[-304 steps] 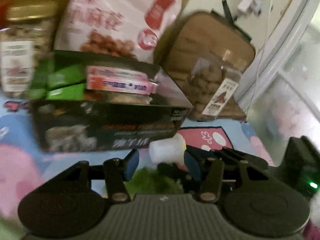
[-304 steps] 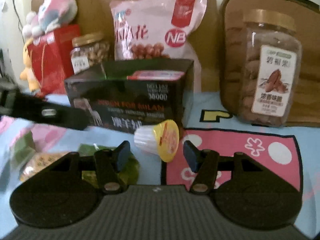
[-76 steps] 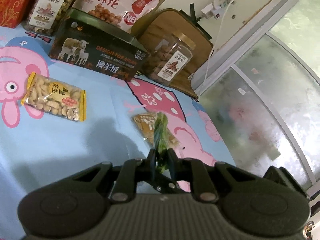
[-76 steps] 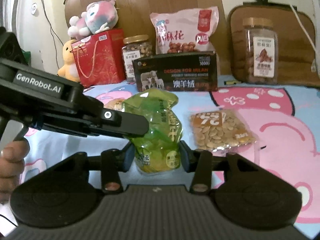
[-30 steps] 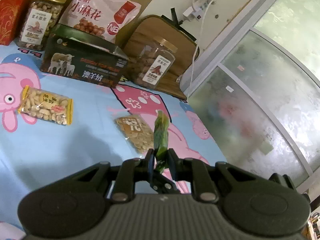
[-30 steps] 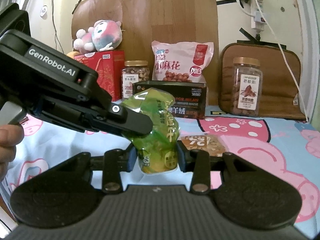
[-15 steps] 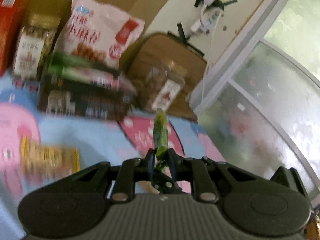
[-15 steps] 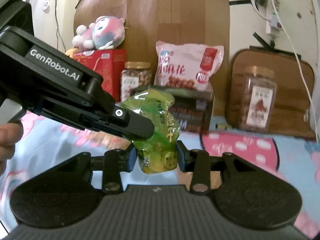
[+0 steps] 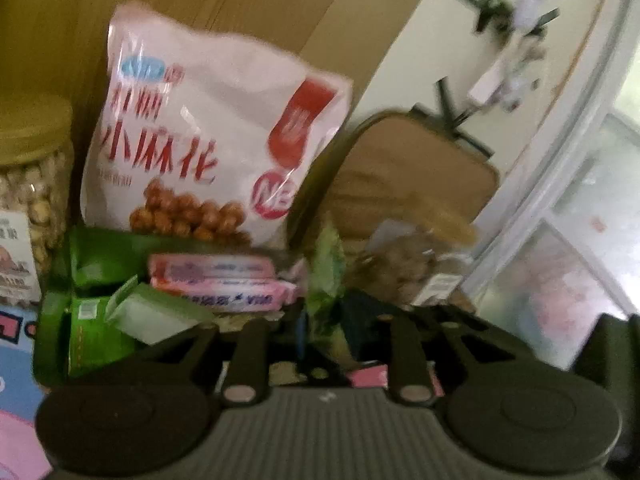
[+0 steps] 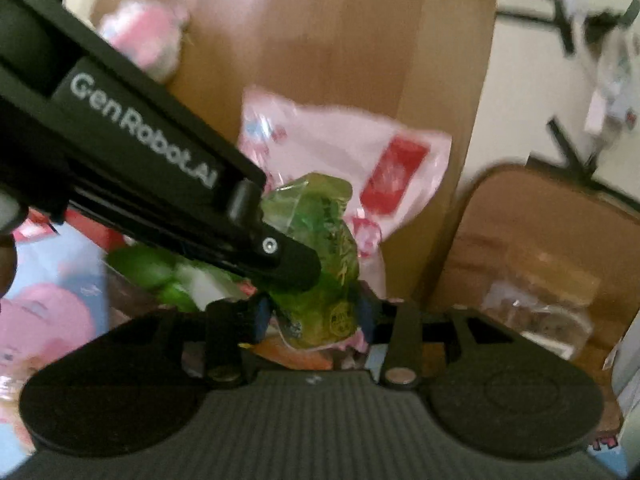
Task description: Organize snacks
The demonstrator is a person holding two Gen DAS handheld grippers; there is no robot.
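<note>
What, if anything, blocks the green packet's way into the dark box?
Nothing visible does. The green packet hangs between both grippers' just-loosening jaws, over the box, which already holds green packs and pink bars; free room there is unclear.

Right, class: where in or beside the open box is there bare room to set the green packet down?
Crowded: the box's left and middle, filled by green packs and pink bars. Barest, though blurred: its right end, between the pink bars and the right jar. Also bare: the blue mat left of the box.
</note>
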